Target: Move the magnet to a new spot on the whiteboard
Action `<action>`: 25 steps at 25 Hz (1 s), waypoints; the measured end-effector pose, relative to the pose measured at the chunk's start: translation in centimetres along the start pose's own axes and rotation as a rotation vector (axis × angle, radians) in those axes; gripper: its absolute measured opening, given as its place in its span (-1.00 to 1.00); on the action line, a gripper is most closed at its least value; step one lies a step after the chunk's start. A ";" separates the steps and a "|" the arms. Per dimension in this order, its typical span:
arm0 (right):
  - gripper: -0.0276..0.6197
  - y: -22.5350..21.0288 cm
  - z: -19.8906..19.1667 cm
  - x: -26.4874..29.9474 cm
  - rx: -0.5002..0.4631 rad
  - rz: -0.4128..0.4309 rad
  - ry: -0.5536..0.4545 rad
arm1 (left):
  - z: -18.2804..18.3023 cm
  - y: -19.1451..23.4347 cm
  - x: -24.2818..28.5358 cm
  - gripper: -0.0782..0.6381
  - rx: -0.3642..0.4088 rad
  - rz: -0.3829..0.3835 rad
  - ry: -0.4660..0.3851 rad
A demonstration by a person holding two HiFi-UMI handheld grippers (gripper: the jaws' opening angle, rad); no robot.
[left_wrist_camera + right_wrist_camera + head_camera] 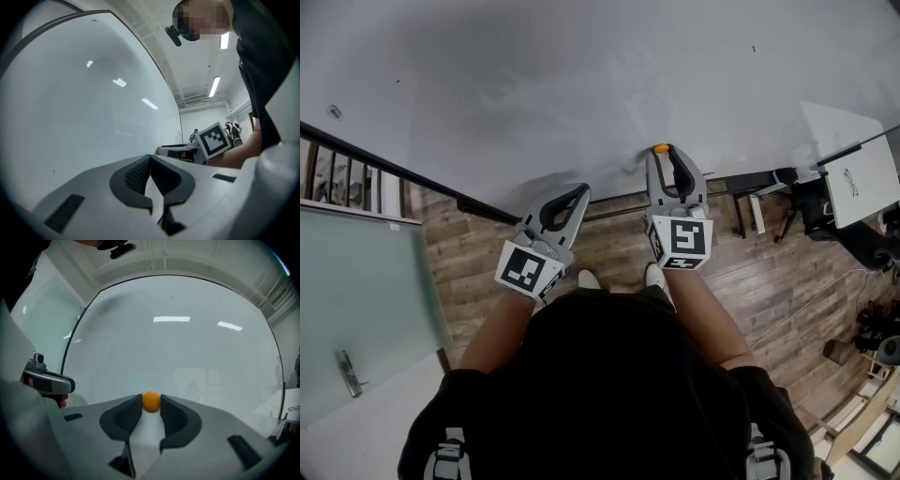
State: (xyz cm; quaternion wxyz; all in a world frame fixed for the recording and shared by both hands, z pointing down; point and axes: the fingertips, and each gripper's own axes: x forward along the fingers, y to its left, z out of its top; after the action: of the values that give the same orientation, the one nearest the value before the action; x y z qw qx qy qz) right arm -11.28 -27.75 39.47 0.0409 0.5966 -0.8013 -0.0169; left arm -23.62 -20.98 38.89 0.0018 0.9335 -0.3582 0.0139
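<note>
The small round orange magnet (661,148) (151,400) sits against the whiteboard (581,75) (178,348) near its lower edge. My right gripper (662,152) (151,402) points straight at the board, and its two dark pads touch the magnet on either side, shut on it. My left gripper (579,192) (150,157) hangs a little to the left and short of the board (70,93), its tips together with nothing between them. The right gripper's marker cube (214,139) shows in the left gripper view.
The whiteboard's dark bottom frame (412,178) runs diagonally at left. A glass door with a handle (349,373) stands at lower left. A dark stand (811,202) and a white board (858,164) are on the wooden floor (769,281) at right.
</note>
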 end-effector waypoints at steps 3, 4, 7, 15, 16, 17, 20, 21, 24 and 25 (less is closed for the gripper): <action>-0.55 0.3 0.3 -0.2 -0.008 0.018 -0.006 | 0.0 0.2 0.0 -0.78 0.001 -0.002 -0.004; -0.55 0.4 0.4 -0.3 -0.013 0.026 -0.009 | 0.1 0.3 0.0 -0.78 0.002 -0.001 -0.005; -0.55 1.3 0.6 -1.0 -0.013 0.073 -0.009 | 0.2 0.6 -0.2 -0.78 0.005 0.009 -0.008; -0.55 3.8 0.7 -2.3 -0.012 0.225 -0.006 | -0.1 1.4 -0.7 -0.78 0.009 0.034 -0.001; -0.55 4.1 0.8 -2.5 -0.005 0.246 -0.014 | -0.2 1.4 -0.8 -0.78 0.009 0.037 0.001; -0.55 4.4 0.9 -2.7 0.005 0.270 -0.024 | -0.2 1.5 -0.9 -0.78 0.009 0.040 0.002; -0.55 5.1 1.4 -3.2 0.031 0.326 -0.047 | -0.3 1.6 -1.2 -0.78 0.015 0.045 0.007; -0.55 5.3 1.6 -3.4 0.033 0.340 -0.053 | -0.3 1.6 -1.3 -0.78 0.017 0.045 0.008; -0.55 6.1 1.9 -4.0 0.029 0.391 -0.069 | -0.4 1.5 -1.6 -0.78 0.020 0.045 0.011; -0.55 6.5 1.9 -4.2 0.028 0.411 -0.076 | -0.5 1.6 -1.7 -0.78 0.020 0.046 0.012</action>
State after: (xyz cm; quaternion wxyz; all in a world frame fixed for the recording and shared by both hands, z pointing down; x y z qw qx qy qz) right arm -16.41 -21.91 37.86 0.0050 0.4199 -0.9073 -0.0196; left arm -25.94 -20.99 39.34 -0.0055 0.9248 -0.3796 0.0233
